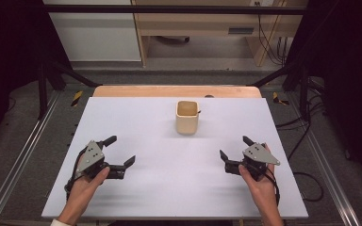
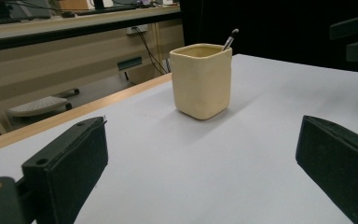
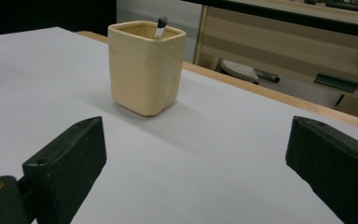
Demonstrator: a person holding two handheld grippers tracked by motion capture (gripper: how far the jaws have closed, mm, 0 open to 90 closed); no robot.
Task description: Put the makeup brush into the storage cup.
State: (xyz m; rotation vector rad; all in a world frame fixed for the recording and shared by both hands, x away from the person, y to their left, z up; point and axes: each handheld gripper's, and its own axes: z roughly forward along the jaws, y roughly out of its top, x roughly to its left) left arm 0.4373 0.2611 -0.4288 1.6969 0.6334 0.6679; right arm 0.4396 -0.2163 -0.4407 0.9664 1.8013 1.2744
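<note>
Both grippers open, aimed at cream cup

High view: cup (image 1: 187, 117) mid-table, L gripper (image 1: 122, 150) & R gripper (image 1: 235, 147) well apart, flanking it for approach. L gripper view: jaws wide, stick (image 2: 230, 39) leans in cup. R gripper view: same, nothing held.

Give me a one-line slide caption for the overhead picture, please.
Two hand-held claws, left and right, wait open on a white table before a cream cup holding a thin stick.

no readable text, label or number anywhere.
</note>
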